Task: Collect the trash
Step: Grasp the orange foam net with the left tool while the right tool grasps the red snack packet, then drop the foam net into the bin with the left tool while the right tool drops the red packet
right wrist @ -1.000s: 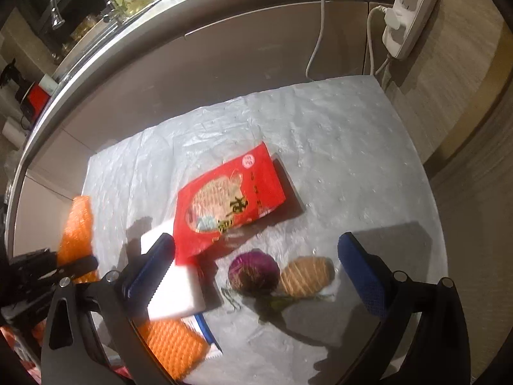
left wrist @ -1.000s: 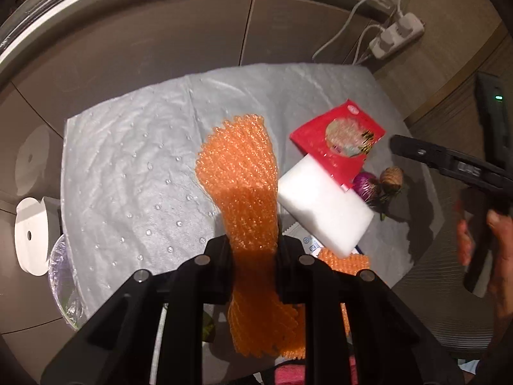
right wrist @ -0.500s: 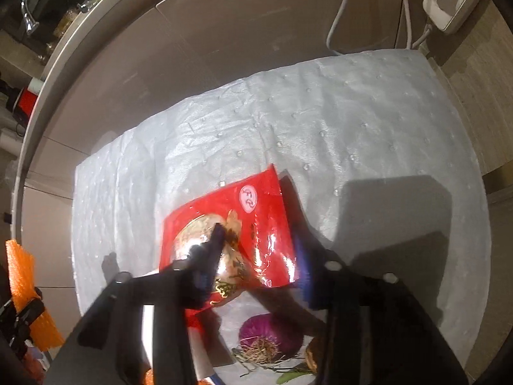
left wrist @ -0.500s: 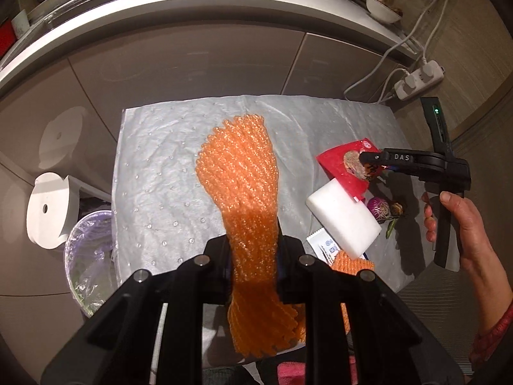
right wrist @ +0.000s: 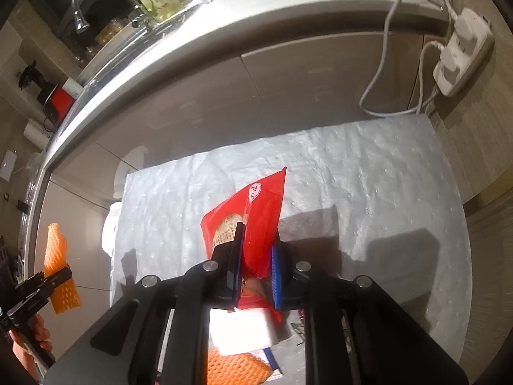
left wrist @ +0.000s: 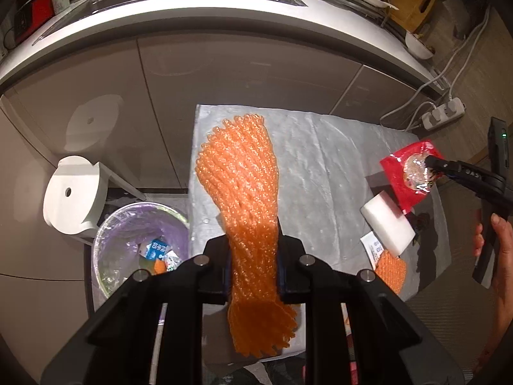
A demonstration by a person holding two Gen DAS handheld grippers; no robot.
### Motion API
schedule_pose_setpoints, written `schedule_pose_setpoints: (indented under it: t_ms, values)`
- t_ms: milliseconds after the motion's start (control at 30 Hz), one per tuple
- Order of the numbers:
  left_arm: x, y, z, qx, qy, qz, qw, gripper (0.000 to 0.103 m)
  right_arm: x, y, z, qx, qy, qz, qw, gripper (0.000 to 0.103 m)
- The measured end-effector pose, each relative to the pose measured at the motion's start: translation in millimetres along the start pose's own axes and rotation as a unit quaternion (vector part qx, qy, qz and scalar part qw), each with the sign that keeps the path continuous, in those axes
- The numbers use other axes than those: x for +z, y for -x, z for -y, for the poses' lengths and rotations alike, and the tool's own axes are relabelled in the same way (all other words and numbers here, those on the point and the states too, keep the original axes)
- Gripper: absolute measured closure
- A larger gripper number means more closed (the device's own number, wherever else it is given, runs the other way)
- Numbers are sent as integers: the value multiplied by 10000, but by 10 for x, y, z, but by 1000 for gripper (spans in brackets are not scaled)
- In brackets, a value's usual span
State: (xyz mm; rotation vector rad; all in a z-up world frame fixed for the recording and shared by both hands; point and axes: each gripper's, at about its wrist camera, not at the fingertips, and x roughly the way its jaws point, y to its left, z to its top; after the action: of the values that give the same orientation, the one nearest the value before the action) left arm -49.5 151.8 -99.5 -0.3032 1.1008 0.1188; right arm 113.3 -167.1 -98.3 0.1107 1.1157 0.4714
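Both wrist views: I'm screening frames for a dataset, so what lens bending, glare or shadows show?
Left wrist: counter edge bows strongly, orange foam net glints. Right wrist: hard dark shadows on the grey mat, white foam block blown out.

My left tongs (left wrist: 253, 256) point steeply down, jaws pinched on the orange foam net (left wrist: 247, 192) standing up between them; my right tongs (right wrist: 256, 269) also tilt down, jaws closing, pads already gripping the red packet (right wrist: 256, 215); my right hand (left wrist: 500, 256) wraps the handle behind them.
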Motion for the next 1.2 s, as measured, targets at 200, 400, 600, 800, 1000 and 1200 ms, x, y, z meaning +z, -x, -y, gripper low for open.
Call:
schedule_pose_setpoints:
  t_ms: [200, 400, 600, 800, 1000, 1200]
  values:
    - [-137, 76, -664, 210, -54, -73, 9997, 83, -112, 357, -681, 90, 314, 383, 9987, 88]
    - [-416, -112, -1119, 111, -358, -429, 9984, 83, -271, 535, -1224, 114, 402, 560, 9976, 88]
    - [-702, -678, -1400, -114, -588, -1105, 9921, 83, -426, 737, -1687, -76, 509, 626, 9967, 88]
    - [-872, -1250, -1638, -152, -677, -1549, 9855, 83, -552, 965, -1992, -291, 495, 774, 9953, 88]
    - [-851, -1583, -1732, -128, -573, -1870, 9806, 51, -592, 995, -2209, -378, 596, 735, 9948, 88]
    - [-724, -1435, -1627, -68, -899, -1521, 9842, 25, -614, 816, -2399, -303, 767, 566, 9950, 88]
